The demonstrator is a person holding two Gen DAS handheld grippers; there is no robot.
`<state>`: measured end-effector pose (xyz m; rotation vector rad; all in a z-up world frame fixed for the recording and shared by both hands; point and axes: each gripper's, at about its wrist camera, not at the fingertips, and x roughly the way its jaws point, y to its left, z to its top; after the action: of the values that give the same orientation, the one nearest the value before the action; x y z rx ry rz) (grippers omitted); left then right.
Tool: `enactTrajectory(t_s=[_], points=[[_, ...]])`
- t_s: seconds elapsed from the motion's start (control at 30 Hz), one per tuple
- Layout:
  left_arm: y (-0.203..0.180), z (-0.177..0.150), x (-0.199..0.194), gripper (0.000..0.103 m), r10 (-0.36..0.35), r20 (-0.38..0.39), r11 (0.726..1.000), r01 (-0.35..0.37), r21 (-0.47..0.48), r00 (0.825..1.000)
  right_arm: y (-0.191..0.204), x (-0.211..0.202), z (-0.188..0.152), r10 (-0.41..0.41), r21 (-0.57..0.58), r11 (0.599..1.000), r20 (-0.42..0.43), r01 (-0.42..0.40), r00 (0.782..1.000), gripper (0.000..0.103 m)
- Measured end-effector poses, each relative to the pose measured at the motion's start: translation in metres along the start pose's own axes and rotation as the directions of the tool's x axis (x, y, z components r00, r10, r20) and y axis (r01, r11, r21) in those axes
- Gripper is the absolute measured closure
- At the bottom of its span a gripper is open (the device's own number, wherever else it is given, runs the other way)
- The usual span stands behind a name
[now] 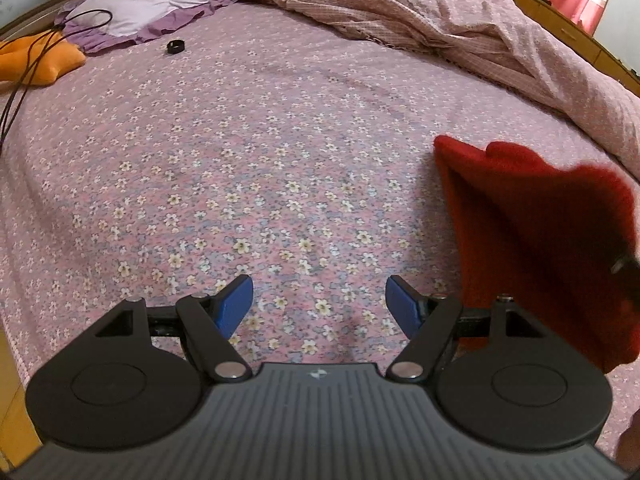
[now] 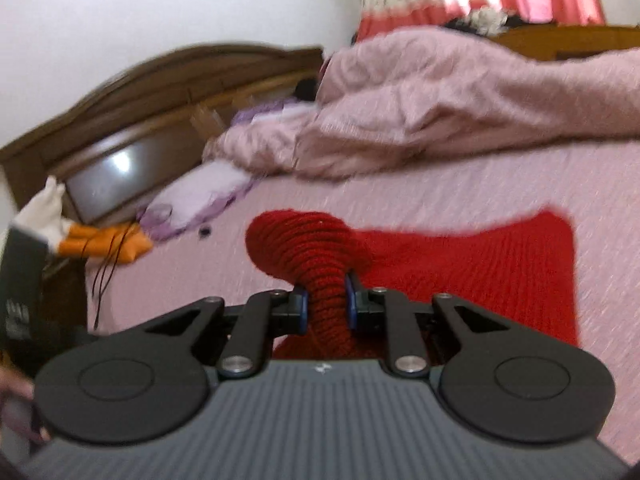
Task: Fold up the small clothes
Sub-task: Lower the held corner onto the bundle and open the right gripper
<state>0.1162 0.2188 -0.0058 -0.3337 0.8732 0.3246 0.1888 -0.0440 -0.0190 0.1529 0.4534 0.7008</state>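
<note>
floral bedsheet (image 1: 248, 168) under red knit (image 2: 480, 264), bunched end (image 2: 308, 248) rising from right claw (image 2: 326, 304).

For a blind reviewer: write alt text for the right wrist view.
The right gripper is shut on a bunched fold of a red knitted garment, lifting it off a pink bedsheet. Behind lie a rumpled pink quilt and a wooden headboard.

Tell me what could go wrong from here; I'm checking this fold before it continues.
The right gripper pinches only a bunched part of the red knit garment, so the fabric may slip or fold crooked. The left gripper is open over the floral sheet, so nothing pins the garment; it may drag.
</note>
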Motion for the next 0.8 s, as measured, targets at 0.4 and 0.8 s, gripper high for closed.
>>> enactTrajectory(t_s=[0.4,0.8], points=[[0.003,-0.002,-0.003,0.026,0.010,0.000,1.000,-0.010,-0.005,1.000,-0.001,0.005,-0.011,0.022,0.069,0.997,-0.051,-0.019,0.998,0.077],[0.001,-0.006,-0.011,0.026,0.029,0.006,1.000,-0.029,0.005,1.000,-0.004,-0.024,-0.009,0.063,0.210,0.976,-0.029,-0.056,0.998,0.048]])
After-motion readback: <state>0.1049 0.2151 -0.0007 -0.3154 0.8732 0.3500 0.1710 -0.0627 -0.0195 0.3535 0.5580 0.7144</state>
